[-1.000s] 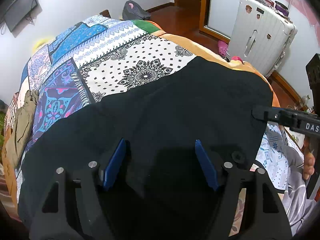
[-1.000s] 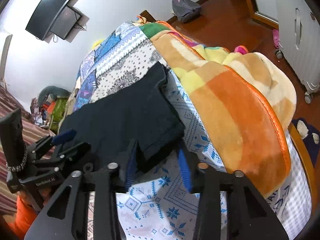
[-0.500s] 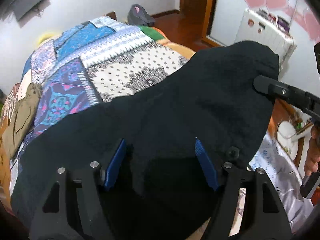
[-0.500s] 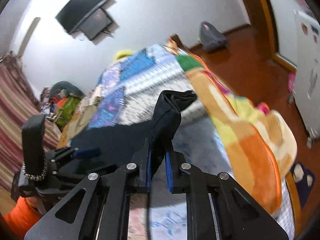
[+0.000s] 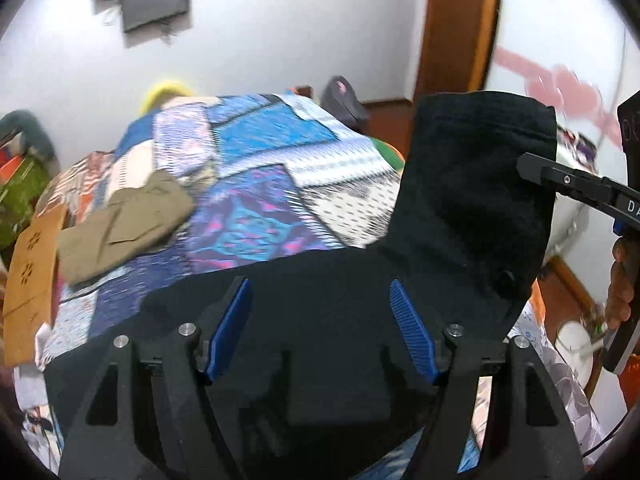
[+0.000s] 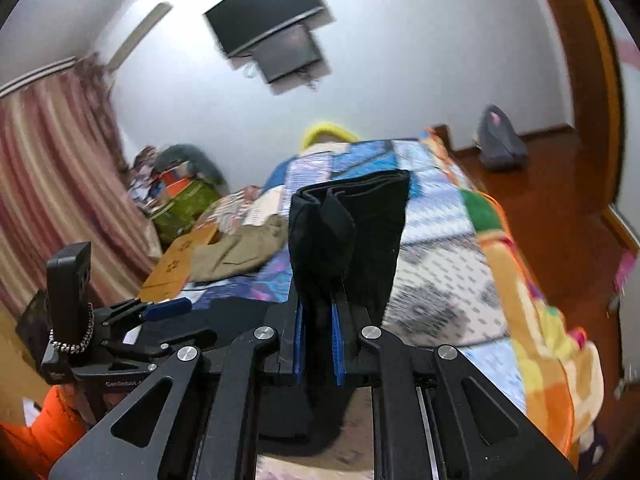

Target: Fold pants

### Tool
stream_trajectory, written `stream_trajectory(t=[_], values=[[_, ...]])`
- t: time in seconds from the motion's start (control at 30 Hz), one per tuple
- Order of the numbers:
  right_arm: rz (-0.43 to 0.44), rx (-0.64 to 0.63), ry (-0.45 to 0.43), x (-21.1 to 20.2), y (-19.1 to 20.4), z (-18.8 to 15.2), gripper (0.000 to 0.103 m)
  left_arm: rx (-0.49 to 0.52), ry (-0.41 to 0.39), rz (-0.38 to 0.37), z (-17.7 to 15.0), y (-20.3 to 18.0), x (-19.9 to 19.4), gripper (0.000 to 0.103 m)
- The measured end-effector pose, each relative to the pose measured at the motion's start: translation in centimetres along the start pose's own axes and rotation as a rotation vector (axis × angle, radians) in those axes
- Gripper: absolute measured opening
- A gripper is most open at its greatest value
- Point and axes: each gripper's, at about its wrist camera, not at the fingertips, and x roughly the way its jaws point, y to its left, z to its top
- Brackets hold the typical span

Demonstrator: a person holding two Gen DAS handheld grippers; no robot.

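Observation:
The black pants (image 5: 460, 224) lie on the patterned bedspread (image 5: 256, 176), with their right end lifted up. My right gripper (image 6: 318, 312) is shut on that folded end of the black pants (image 6: 352, 232) and holds it upright above the bed; it also shows at the right of the left wrist view (image 5: 536, 170). My left gripper (image 5: 322, 316) is open, its blue pads (image 5: 234, 320) spread just above the flat part of the pants. The left gripper also shows in the right wrist view (image 6: 164, 310), low at the left.
Folded olive pants (image 5: 120, 228) lie on the bed's far left beside a brown cardboard piece (image 5: 32, 264). An orange blanket (image 6: 532, 308) covers the bed's right side. A TV (image 6: 272, 20) hangs on the far wall; a grey bag (image 6: 500, 144) sits on the wood floor.
My right gripper shut on the pants' end and raised it off the bed, swinging it up and toward the far side. The left gripper stayed open over the pants while its view tilted upward.

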Motion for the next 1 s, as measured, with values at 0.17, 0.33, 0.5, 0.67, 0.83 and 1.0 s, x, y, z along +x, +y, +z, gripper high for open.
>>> stream_trajectory(t=[0.17, 0.33, 0.5, 0.67, 0.83, 1.0], values=[[0.04, -0.109, 0.04, 2.6, 5.1, 0.7, 0.01, -0.036, -0.041, 0.019, -2.3, 3.4, -2.6, 0.071], [0.111, -0.204, 0.152, 6.7, 10.2, -1.9, 0.01, -0.085, -0.021, 0.03, -5.0, 6.7, -3.4, 0.071], [0.159, -0.273, 0.342, 11.7, 13.2, -7.7, 0.01, -0.145, 0.029, 0.068, -7.7, 9.7, -3.0, 0.071], [0.145, -0.299, 0.454, 14.4, 13.5, -11.7, 0.011, -0.198, 0.072, 0.113, -10.3, 12.3, -2.9, 0.071], [0.138, -0.282, 0.464, 14.5, 13.6, -11.5, 0.018, -0.239, 0.09, 0.134, -11.7, 13.5, -3.1, 0.071], [0.172, -0.349, 0.481, 13.2, 14.7, -10.9, 0.033, -0.249, 0.068, 0.124, -10.7, 13.2, -3.5, 0.071]])
